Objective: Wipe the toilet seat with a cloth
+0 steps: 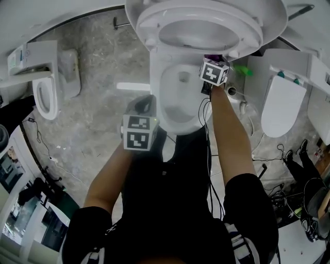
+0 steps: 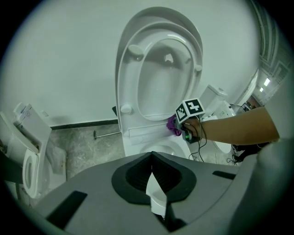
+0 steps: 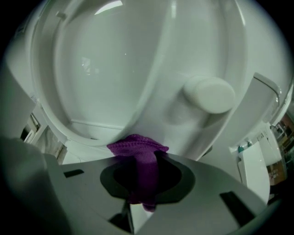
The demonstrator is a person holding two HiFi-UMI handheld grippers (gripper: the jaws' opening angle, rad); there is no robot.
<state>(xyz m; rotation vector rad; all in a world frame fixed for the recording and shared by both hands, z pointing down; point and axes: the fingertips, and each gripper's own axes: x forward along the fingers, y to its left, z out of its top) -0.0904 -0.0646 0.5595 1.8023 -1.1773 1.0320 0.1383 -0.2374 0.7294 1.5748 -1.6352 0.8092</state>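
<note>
R tongs (image 3: 142, 186) clamped on purple cloth (image 3: 138, 149), long axis along tongs, tip fwd against raised toilet seat (image 3: 177, 114); L tongs (image 2: 156, 195) closed, empty.

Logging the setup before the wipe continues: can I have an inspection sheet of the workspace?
Surface: grey mottled floor; no table.
Job's things: toilet with seat raised against lid; purple cloth at the seat's base, contact unclear.
Clutter: metal rod on the floor; small green thing beside the toilet, unidentifiable.
Grippers: right gripper shut on the cloth; left gripper jaws shut, empty, beside the bowl.
Cables: wires along the right arm; floor cables at right.
Surroundings: spare toilet left, spare toilet right; white wall behind.
</note>
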